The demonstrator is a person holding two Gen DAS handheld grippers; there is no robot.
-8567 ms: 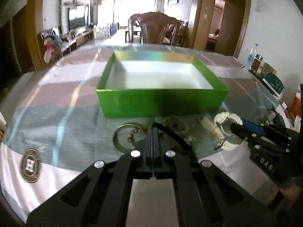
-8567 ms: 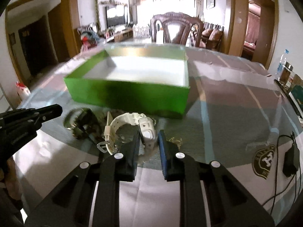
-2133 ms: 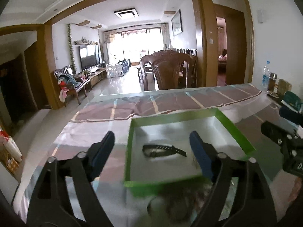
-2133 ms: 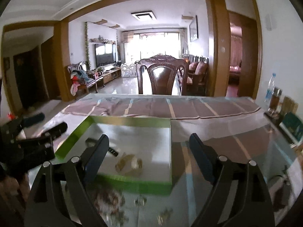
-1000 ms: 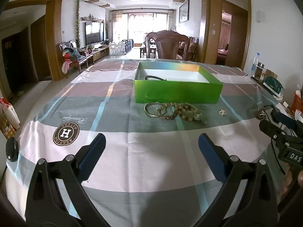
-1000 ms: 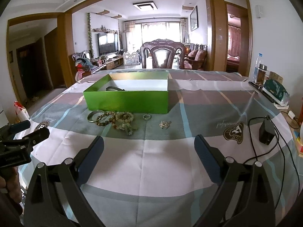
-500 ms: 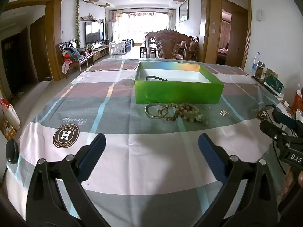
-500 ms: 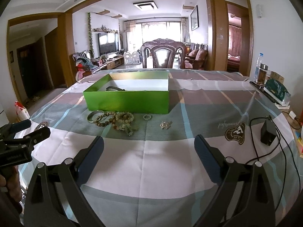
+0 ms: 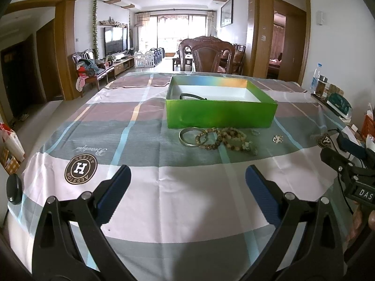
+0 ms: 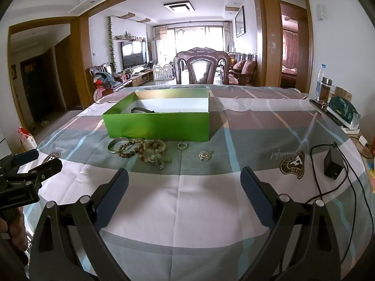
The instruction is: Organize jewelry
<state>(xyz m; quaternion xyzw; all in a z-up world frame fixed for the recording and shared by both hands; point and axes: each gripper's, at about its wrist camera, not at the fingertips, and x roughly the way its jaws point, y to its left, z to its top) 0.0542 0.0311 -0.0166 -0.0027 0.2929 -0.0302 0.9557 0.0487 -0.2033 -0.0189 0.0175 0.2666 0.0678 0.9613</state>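
The tablecloth (image 9: 187, 187) carries a round dark badge (image 9: 80, 169) at near left, with a large "H" ringed by upside-down letters that seem to read "AESSTOH". Just beyond it runs an upside-down script word (image 9: 90, 150), too slanted to read surely. The right gripper (image 9: 346, 164), at the right edge, bears a white "DAS" label (image 9: 365, 196), cut off.

Beyond the tongs: checked plastic-covered table (image 10: 187, 206), carved dark wooden chair (image 10: 201, 68). Right of them: small black adapter (image 10: 332, 164) with cable.
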